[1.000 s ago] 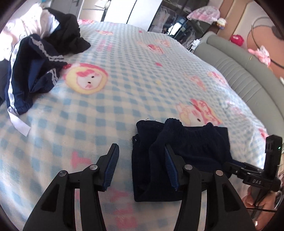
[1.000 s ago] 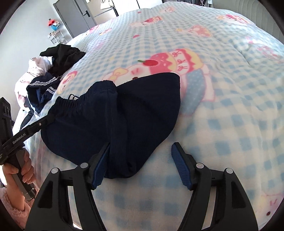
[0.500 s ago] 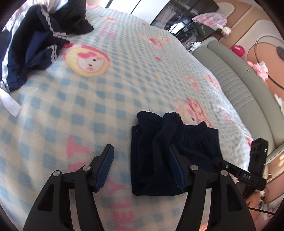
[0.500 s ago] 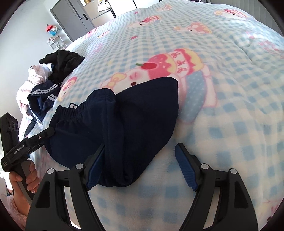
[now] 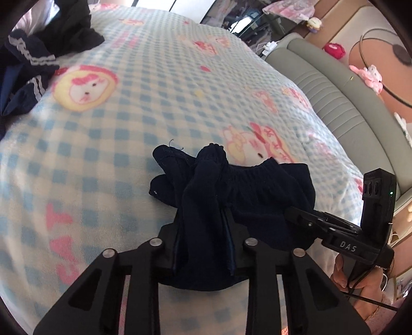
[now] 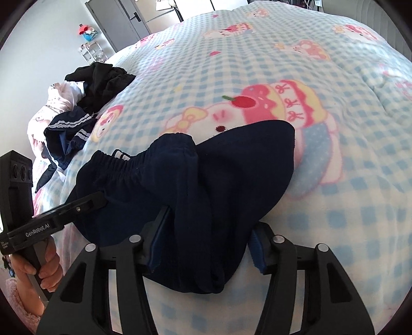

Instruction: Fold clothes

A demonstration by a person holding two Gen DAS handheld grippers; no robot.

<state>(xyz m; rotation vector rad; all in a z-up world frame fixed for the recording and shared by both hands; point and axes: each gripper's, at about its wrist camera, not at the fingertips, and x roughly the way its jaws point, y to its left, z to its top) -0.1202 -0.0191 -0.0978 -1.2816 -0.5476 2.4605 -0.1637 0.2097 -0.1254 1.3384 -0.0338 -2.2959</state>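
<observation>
On checked blanket, both tongs clamp navy shorts.

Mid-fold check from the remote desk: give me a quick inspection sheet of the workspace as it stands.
Surface: blue-and-white checked fleece blanket with pink cartoon prints, covering a bed.
Job's things: dark navy shorts with elastic waistband, bunched near the blanket's front edge.
Clutter: heap of black, navy striped and pale pink clothes at the far left of the bed.
Grippers: left gripper shut on the shorts; right gripper closed around the shorts' other end.
Cables: thin black cable trailing below the right hand.
Surroundings: grey padded headboard, pink plush toys, grey door.
</observation>
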